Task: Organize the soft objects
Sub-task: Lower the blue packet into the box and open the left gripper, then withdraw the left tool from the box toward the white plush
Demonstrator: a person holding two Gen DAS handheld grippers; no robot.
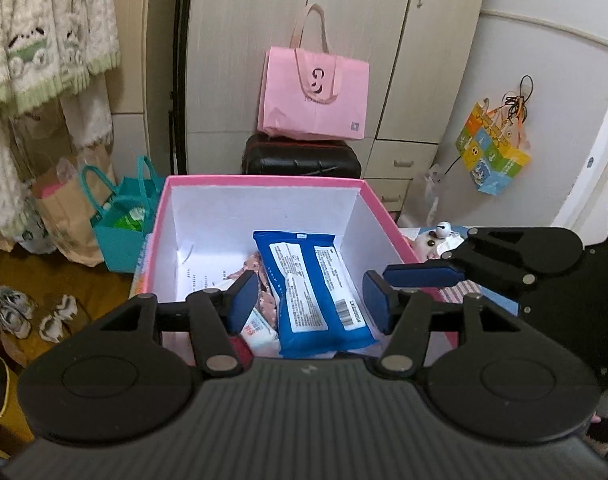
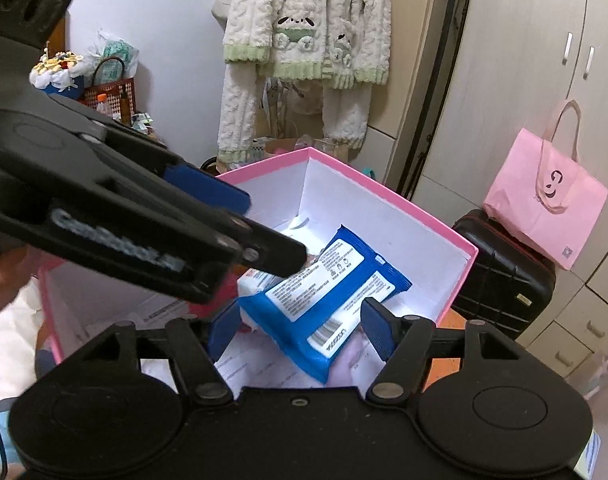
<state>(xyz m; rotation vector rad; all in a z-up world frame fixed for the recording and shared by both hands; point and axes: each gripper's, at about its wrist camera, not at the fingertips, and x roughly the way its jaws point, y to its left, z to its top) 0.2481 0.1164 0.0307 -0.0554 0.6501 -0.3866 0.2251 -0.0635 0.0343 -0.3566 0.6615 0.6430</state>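
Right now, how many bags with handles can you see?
4: pink bag on the black suitcase, teal bag left of the box, brown bag beside it, colourful bag hanging right. Others may be hidden.

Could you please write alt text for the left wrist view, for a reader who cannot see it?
The left gripper hangs open over a pink box with white inner walls, where a blue wipes pack lies on smaller packets. The right gripper reaches in from the right, and a pink tote bag sits on a black suitcase behind.
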